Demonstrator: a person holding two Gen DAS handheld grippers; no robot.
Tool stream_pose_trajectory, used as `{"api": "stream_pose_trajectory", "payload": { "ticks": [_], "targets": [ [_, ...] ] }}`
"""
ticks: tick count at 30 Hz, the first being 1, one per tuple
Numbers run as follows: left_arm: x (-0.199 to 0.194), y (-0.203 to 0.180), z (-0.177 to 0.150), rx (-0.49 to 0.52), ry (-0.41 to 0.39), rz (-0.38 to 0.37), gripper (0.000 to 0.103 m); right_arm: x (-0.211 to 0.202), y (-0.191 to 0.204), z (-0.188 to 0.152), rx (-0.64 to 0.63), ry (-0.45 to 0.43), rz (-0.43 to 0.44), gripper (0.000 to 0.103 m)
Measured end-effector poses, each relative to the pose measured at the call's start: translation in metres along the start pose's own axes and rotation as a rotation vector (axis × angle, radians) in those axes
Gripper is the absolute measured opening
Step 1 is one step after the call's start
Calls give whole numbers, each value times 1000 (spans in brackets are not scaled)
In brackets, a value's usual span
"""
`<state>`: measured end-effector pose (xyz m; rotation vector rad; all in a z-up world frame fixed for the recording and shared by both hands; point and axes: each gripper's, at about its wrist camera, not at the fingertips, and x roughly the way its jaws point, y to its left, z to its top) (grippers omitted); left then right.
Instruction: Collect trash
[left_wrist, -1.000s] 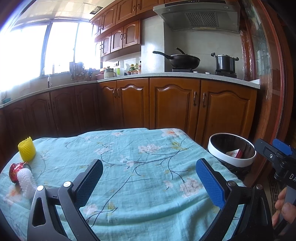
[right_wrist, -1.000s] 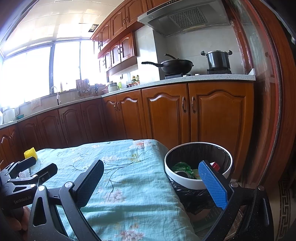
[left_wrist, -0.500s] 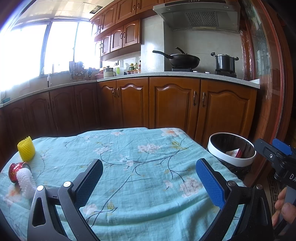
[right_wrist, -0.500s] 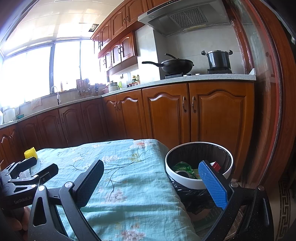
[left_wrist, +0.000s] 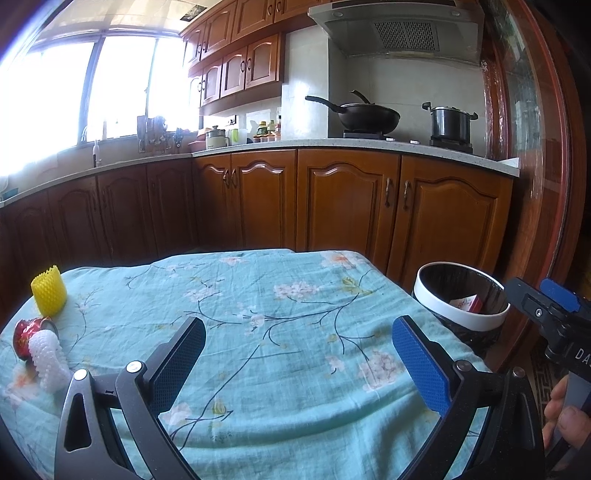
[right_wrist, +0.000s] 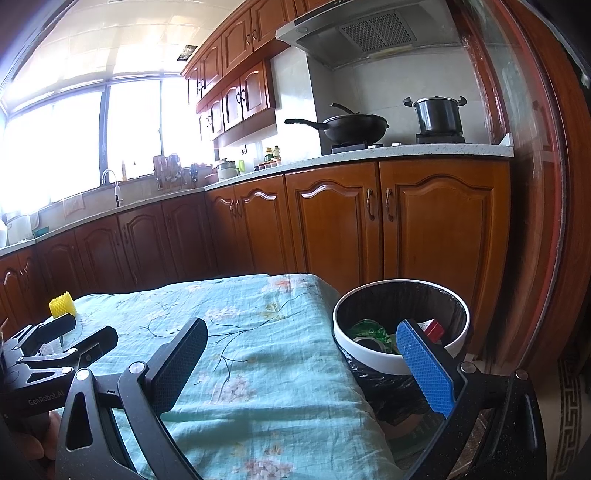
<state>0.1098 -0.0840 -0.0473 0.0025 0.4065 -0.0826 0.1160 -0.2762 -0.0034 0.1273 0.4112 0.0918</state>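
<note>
Both claws gape wide, empty, over my tablecloth (left_wrist: 295, 332): left gripper (left_wrist: 299, 365), right gripper (right_wrist: 303, 369). Yellow net (left_wrist: 48, 290), red can (left_wrist: 27, 332) and white net (left_wrist: 50, 360) lie far left; bin (right_wrist: 400, 328) sits right. Nothing has moved since.

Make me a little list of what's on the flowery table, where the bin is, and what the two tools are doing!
table: covered with a teal floral cloth
trash left on table: yellow foam net sleeve, white foam net sleeve, crumpled red shiny wrapper, all at the left edge
bin: round white-rimmed trash bin with black liner, beside the table's right end
in bin: green packaging, red box
left tool: open, empty, above the cloth
right tool: open, empty, near the bin
</note>
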Motion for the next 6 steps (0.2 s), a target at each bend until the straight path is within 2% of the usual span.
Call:
{"api": "stream_pose_trajectory", "payload": {
  "ticks": [6],
  "targets": [
    [2,3,1,-2,5,-9,102,2,-1,0,2,4,1,103]
  ]
}}
